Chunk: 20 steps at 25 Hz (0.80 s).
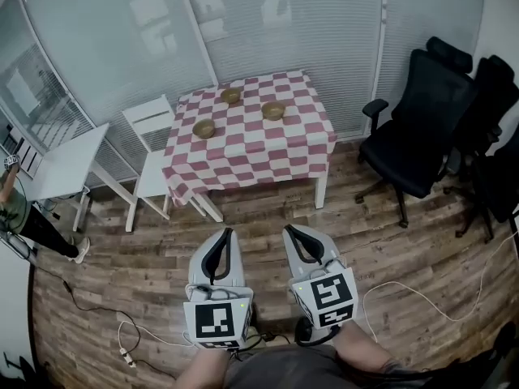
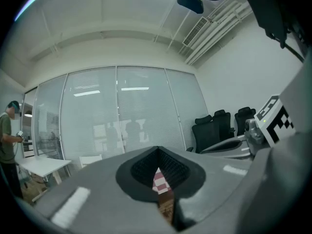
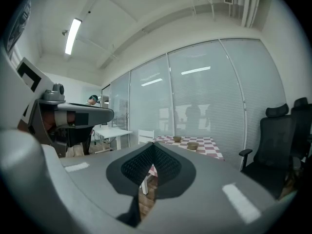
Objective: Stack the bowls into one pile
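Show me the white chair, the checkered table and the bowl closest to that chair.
white chair (image 1: 151,117), head view, on its slatted backrest.
checkered table (image 1: 253,152), head view, on bare cloth near the front edge.
bowl closest to the chair (image 1: 203,128), head view, on its centre.

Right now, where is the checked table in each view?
Head view: table in the upper middle.
Left gripper view: table, only a sliver, low centre.
Right gripper view: table just right of centre.
Shared landmark: black chairs to its right.
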Available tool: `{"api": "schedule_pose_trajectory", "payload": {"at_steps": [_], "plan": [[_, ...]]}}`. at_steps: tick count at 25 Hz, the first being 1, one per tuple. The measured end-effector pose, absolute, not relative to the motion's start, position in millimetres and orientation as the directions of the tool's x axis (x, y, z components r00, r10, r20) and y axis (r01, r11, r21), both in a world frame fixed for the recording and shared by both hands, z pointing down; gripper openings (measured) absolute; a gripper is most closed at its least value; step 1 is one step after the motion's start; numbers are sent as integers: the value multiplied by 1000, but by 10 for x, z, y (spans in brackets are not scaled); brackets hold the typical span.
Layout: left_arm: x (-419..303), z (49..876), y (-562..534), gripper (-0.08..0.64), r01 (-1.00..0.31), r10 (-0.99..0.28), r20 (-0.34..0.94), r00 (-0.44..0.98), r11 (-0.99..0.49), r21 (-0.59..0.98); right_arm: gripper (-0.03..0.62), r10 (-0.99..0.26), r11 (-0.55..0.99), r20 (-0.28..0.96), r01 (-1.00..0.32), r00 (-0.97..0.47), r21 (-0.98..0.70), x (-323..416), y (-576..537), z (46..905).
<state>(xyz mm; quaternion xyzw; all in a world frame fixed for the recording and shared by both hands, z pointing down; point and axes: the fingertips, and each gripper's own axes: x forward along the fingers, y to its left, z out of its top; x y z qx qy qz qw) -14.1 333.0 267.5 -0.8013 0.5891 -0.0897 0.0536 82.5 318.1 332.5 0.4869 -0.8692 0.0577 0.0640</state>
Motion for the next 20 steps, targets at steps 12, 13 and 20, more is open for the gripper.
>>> {"api": "schedule_pose_trajectory", "payload": {"at_steps": [12,13,20], "plan": [[-539,2925,2476,0,-950,-956,91,278,-288,-122,26,-816,537,220,-842,-535,-57,451,2359,3586],[-599,2925,2349,0,-951,-957,84,279,-288,-117,26,-814,537,223,-841,-536,-58,398,2235,3582],[-1003,2769,1523,0,-945,-951,38,306,-308,-114,26,-822,528,218,-848,-526,-57,-37,1384,3434]]}}
